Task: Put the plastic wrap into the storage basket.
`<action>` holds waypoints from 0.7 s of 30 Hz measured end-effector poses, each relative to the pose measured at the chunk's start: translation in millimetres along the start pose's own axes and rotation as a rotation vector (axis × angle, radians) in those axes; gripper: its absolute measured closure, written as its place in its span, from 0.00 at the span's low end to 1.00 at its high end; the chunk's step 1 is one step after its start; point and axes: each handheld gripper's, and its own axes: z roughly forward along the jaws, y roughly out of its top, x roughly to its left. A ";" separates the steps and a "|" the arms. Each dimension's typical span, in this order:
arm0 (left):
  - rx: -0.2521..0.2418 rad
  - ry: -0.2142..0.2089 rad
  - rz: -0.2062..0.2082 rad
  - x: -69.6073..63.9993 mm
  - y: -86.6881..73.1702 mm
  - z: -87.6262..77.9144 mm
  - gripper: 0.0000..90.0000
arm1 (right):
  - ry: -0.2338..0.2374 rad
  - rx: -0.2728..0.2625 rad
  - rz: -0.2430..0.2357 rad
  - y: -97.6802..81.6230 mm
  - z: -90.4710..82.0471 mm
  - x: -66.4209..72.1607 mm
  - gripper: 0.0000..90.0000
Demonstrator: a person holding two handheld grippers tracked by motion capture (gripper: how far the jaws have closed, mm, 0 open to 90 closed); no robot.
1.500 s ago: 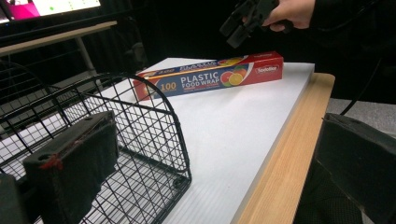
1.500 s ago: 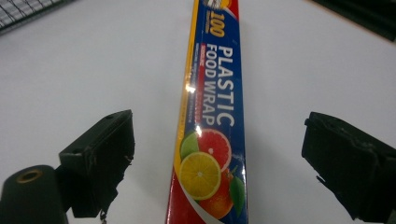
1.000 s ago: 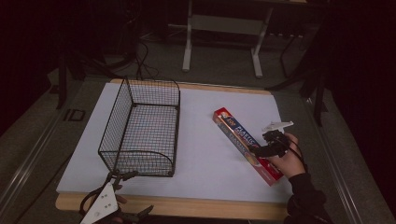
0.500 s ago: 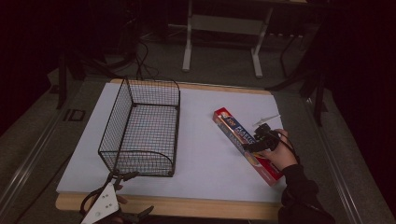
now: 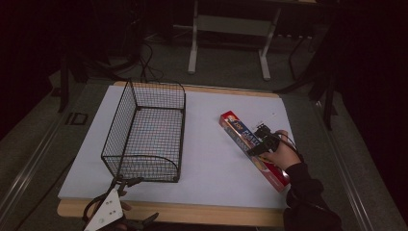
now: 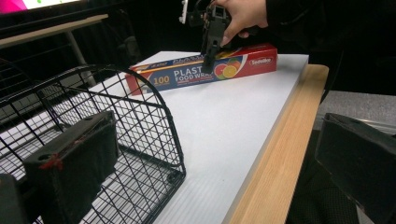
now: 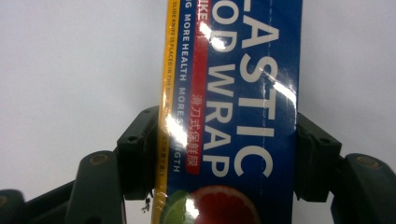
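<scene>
The right gripper [image 5: 258, 139] has come down since a second ago: back then it hung just off the right edge of the plastic wrap box [image 5: 252, 149] with its grey plate showing pale, and now it sits lower and further over the carton, pointing down onto it. In the right gripper view its jaws stand one on each long side of the box [image 7: 233, 112], the pads pressed to the cardboard or very nearly so. I'd call it clenched on the box, though the box lies flat on the white board [image 5: 216, 163], not lifted.

Nearest to where the person stands, at about seven o'clock on the table, the left gripper [image 5: 126, 182] waits at the wooden front edge [image 5: 192, 212]. In the left gripper view its jaws are spread wide, holding nothing, with one pad in front of the near rounded end of the wire basket [image 6: 140, 121].

Further out, the basket [image 5: 146, 132] stands empty at roughly nine to ten o'clock. The box lies at about three to four o'clock, slanting from upper left to lower right, well apart from the basket.

My reading is that the grasp is just being made, so the lift and the carry toward the basket are yet to come. The grip sits near the middle of the box's length, which should keep it level.
</scene>
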 end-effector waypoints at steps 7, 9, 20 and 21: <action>0.007 -0.001 0.004 -0.1 -0.1 0.6 0.00 | -0.035 0.061 -0.012 6.6 0.4 4.5 0.41; 0.007 -0.003 0.004 -0.1 -0.1 1.0 0.00 | -0.033 0.083 -0.015 8.7 0.7 4.2 0.41; 0.007 0.000 0.006 -0.1 -0.2 0.9 0.00 | -0.062 0.143 0.024 19.9 -4.0 7.8 0.44; 0.010 -0.003 0.006 -0.2 -0.3 1.3 0.00 | -0.056 0.133 0.034 20.1 -5.5 7.8 0.44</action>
